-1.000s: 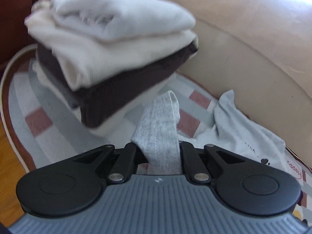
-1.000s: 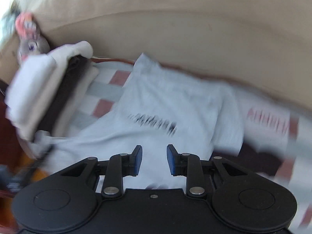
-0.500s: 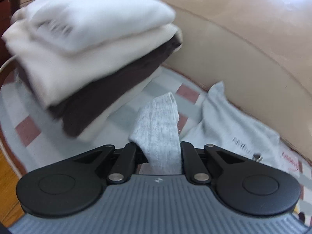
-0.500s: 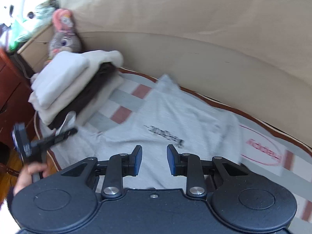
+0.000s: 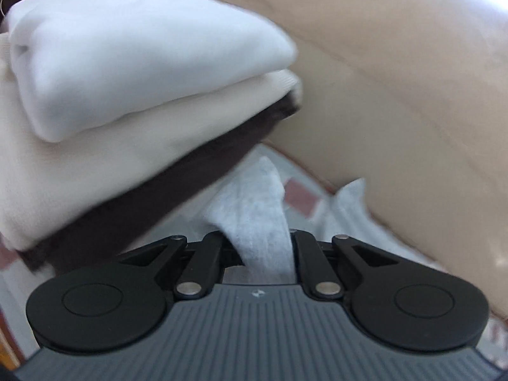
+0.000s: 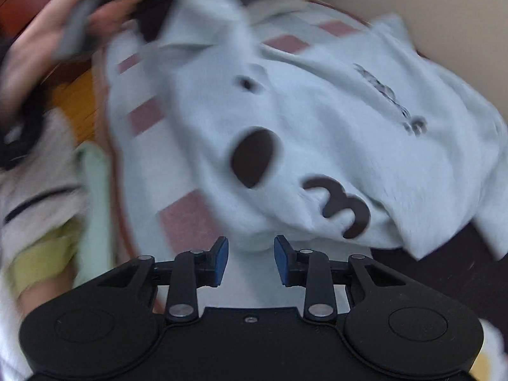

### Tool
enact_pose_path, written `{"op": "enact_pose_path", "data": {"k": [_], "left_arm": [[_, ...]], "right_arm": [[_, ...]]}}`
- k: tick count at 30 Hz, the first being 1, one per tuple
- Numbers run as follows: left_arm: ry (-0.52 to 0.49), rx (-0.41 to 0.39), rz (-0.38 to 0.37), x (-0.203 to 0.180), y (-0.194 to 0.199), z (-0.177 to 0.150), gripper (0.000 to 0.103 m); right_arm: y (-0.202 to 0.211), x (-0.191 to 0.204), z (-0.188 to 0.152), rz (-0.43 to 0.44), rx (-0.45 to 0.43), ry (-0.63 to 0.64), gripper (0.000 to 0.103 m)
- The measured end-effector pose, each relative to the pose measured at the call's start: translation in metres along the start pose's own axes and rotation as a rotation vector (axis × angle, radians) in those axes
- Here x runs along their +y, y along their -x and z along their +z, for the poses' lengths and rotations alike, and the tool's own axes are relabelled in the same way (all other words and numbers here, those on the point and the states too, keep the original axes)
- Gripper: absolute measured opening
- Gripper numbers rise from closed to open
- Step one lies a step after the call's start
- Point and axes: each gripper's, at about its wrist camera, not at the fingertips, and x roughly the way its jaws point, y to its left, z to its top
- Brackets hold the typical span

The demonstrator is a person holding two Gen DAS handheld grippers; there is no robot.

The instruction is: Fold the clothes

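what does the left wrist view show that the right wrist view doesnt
Only the left wrist view shows the stack of folded clothes, white over cream over dark brown, and the left hand-held gripper shut on a bunched piece of the grey shirt. Only the right wrist view shows the open right hand-held gripper, the shirt's dark "3" print and the person's hand. Both show the grey shirt lying on the checked blanket.

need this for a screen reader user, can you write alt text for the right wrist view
The open right tongs hover just above a light grey shirt with a dark "3", spread on a checked blanket. At upper left, blurred by motion, a hand lifts one end of the shirt.
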Motion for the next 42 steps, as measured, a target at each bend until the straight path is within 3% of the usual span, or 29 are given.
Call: {"op": "enact_pose_path", "data": {"k": [1, 3, 5, 8, 13, 15, 17, 21, 23, 25, 27, 29, 30, 31, 32, 36, 40, 42], "left_arm": [[-0.054, -0.011, 0.001, 0.002, -0.005, -0.003, 0.006], [-0.163, -0.028, 0.010, 0.004, -0.016, -0.009, 0.006], [-0.097, 0.024, -0.019, 0.009, -0.035, -0.010, 0.006], [-0.049, 0.085, -0.074, 0.002, -0.060, -0.009, 0.006], [-0.285, 0.082, -0.122, -0.055, -0.050, -0.024, 0.006], [-0.322, 0.077, -0.122, -0.066, -0.039, -0.027, 0.006], [-0.298, 0.054, -0.115, -0.065, -0.024, -0.026, 0.006], [-0.241, 0.025, -0.078, -0.050, -0.014, -0.020, 0.006], [-0.213, 0.015, -0.056, -0.042, -0.014, -0.016, 0.006], [-0.185, 0.005, -0.033, -0.034, -0.013, -0.013, 0.006], [-0.157, -0.004, -0.011, -0.026, -0.012, -0.010, 0.006], [-0.129, -0.014, 0.012, -0.018, -0.012, -0.007, 0.006], [-0.115, -0.019, 0.023, -0.014, -0.011, -0.006, 0.006], [-0.101, -0.024, 0.034, -0.010, -0.011, -0.004, 0.006], [-0.107, -0.029, 0.034, -0.012, -0.011, -0.005, 0.006], [-0.135, -0.051, 0.014, -0.023, -0.010, -0.007, 0.006], [-0.123, -0.072, -0.032, -0.027, 0.000, -0.005, 0.006], [-0.183, -0.072, -0.004, -0.036, 0.001, -0.007, 0.006]], "right_arm": [[-0.005, -0.004, 0.001, -0.047, -0.070, -0.074, 0.040], [-0.015, -0.006, 0.013, -0.031, -0.102, -0.138, 0.041], [-0.018, -0.004, 0.025, -0.079, -0.102, -0.047, 0.044], [-0.021, -0.018, 0.033, -0.065, -0.073, -0.104, 0.045], [-0.005, -0.032, 0.034, -0.068, -0.070, -0.187, 0.045], [-0.004, -0.024, 0.028, -0.076, -0.088, -0.161, 0.045], [0.000, -0.009, 0.012, -0.078, -0.088, -0.115, 0.045], [-0.025, 0.012, -0.009, -0.002, 0.000, -0.012, 0.045], [-0.035, 0.024, -0.014, -0.046, 0.027, 0.086, 0.046], [-0.039, 0.029, -0.017, -0.106, 0.001, 0.138, 0.049], [-0.045, 0.024, -0.015, -0.166, -0.048, 0.121, 0.065], [-0.047, 0.014, -0.014, -0.175, -0.111, 0.073, 0.065], [-0.047, 0.009, -0.014, -0.173, -0.141, 0.049, 0.062], [-0.046, 0.004, -0.014, -0.172, -0.170, 0.027, 0.052], [-0.044, 0.001, -0.014, -0.176, -0.192, 0.020, 0.018], [-0.003, -0.010, -0.009, -0.196, -0.323, -0.078, 0.012], [0.060, -0.024, -0.009, -0.286, -0.481, -0.226, 0.011], [0.083, -0.029, -0.011, -0.363, -0.535, -0.271, 0.011]]}}
